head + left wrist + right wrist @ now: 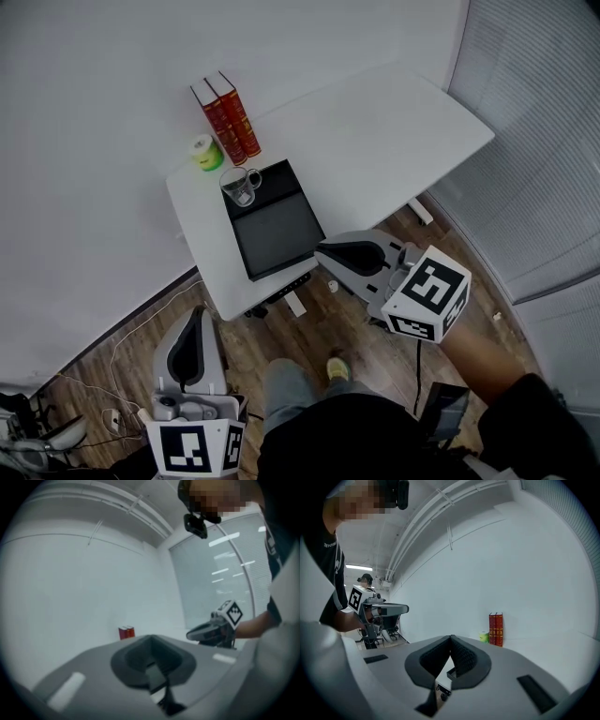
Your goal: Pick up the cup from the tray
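Observation:
A clear glass cup with a handle stands upright on the far left corner of a black tray, on a white table. My right gripper hovers off the table's near edge, just below the tray, with its jaws shut and empty. Lower left, over the wooden floor, my left gripper is held well short of the table, jaws together and holding nothing. Neither gripper view shows the cup or the tray. In the left gripper view the right gripper is at the right. The right gripper view shows the left gripper at the left.
Two red books stand upright at the table's far left edge, with a green and yellow roll beside them. Cables lie on the wooden floor at the left. The person's legs and a shoe are below the table's near edge.

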Motion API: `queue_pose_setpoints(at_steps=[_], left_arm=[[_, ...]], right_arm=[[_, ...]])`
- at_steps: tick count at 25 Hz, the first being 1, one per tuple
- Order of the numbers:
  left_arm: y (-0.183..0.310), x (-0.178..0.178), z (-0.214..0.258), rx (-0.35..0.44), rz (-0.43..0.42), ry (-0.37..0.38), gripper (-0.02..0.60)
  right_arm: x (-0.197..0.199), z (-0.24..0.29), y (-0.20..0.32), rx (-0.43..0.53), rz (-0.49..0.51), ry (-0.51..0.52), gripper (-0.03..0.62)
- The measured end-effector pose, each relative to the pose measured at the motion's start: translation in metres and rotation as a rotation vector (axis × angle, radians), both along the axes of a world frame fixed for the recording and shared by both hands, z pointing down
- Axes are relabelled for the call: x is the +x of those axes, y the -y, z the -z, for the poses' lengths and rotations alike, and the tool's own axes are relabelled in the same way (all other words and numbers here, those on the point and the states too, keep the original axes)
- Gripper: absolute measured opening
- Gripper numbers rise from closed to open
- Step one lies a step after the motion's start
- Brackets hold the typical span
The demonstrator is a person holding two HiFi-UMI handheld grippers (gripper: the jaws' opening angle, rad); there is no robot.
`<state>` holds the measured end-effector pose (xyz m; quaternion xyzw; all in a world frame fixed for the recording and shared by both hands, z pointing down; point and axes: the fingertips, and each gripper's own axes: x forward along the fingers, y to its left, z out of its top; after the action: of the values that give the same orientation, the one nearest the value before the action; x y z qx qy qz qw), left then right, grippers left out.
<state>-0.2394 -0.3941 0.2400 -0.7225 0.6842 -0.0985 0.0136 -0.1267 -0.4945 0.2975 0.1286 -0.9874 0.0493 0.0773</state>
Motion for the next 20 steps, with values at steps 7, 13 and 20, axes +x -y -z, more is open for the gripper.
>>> queue_pose_setpoints(at_steps=[7,13,20], left_arm=[[0.001,0.01,0.007,0.044,-0.02,0.007,-0.003],[0.003,0.014,0.01,0.057,-0.026,0.001,-0.003],[0.005,0.017,0.014,0.071,-0.027,0.001,-0.003]], right_arm=[[0.007,0.012,0.002,0.042,-0.014,0.006,0.006],[0.01,0.019,0.003,0.059,-0.016,0.005,0.006],[0.012,0.024,0.005,0.072,-0.014,0.004,0.006]])
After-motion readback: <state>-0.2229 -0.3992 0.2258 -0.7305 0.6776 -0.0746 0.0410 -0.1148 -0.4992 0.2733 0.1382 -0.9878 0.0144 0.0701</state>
